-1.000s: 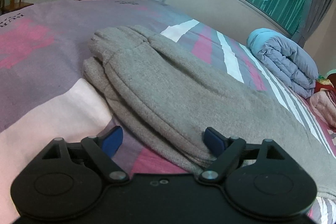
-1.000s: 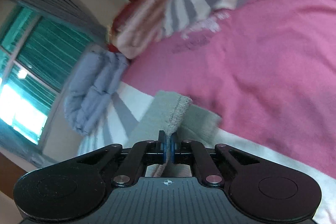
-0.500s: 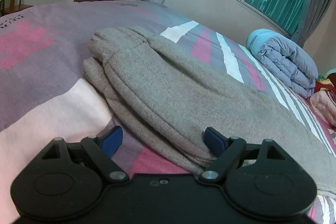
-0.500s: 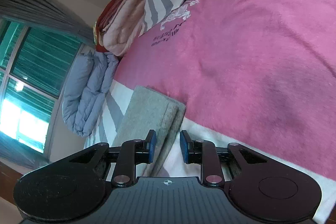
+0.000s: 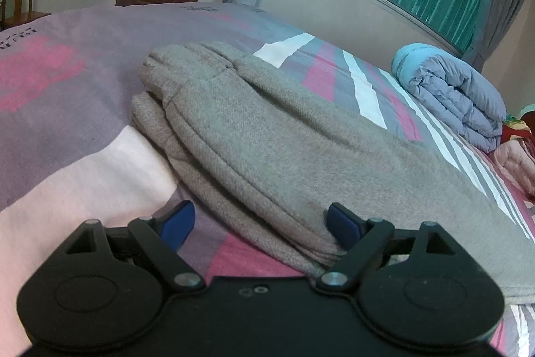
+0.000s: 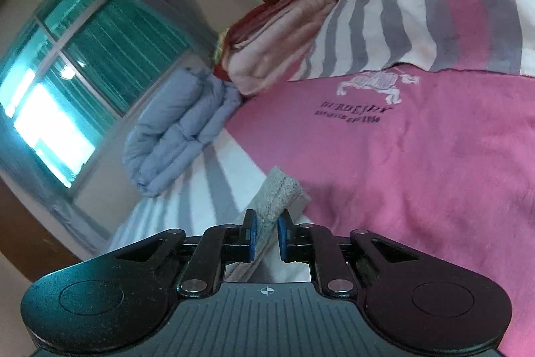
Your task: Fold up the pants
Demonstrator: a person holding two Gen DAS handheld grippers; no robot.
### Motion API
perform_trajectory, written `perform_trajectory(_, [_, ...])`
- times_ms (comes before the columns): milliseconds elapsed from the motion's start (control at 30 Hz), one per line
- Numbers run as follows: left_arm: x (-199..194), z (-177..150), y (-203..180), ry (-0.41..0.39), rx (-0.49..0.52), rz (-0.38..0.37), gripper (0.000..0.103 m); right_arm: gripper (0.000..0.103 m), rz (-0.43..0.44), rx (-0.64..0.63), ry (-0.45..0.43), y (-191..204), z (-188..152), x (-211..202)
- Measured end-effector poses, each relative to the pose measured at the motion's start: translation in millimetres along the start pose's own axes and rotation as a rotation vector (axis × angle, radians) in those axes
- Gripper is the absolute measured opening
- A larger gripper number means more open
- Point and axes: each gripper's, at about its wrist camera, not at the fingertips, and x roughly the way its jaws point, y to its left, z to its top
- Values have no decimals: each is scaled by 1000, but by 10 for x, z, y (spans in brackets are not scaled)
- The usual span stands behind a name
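Pants: grey, folded lengthwise on the bed
Left gripper: spread wide, astride the near edge
Right gripper: parted, cuff edge between, not clamped
Nearby: blue duvet beside the window

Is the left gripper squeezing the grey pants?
No, the left gripper is wide open, its blue fingertips spread apart at the folded edge of the grey pants.

Left black plastic two-finger gripper, blue pads, silver pivot screws, round embossed discs, right black ribbed-top gripper, blue pads, white crosshair mark
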Motion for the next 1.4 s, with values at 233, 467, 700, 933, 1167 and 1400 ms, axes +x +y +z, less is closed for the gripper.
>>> perform_trajectory(233, [-5,0,19,-8,-5,-6,81,36,-161,159,59,-198,-377,182])
perform_trajectory(467, [-77,-30,41,-28,-22,-18,80,61,-105,216,-52,41,-781,-513])
perform_trajectory(700, [-371,-53,191,-9,-86,-85,81,76,-92,105,-9,366,-950,-609])
perform_trajectory(933, [-577,-67,91,8,-75,-84,87,76,-72,187,55,218,-1019,-554])
perform_trajectory(1167, [-691,92,-164,-88,-9,-68,83,76,20,40,71,540,-1028,-616])
perform_trajectory(1400, [-523,715,-155,-161,-13,89,83,65,242,-236,217,1636,-1198,-116])
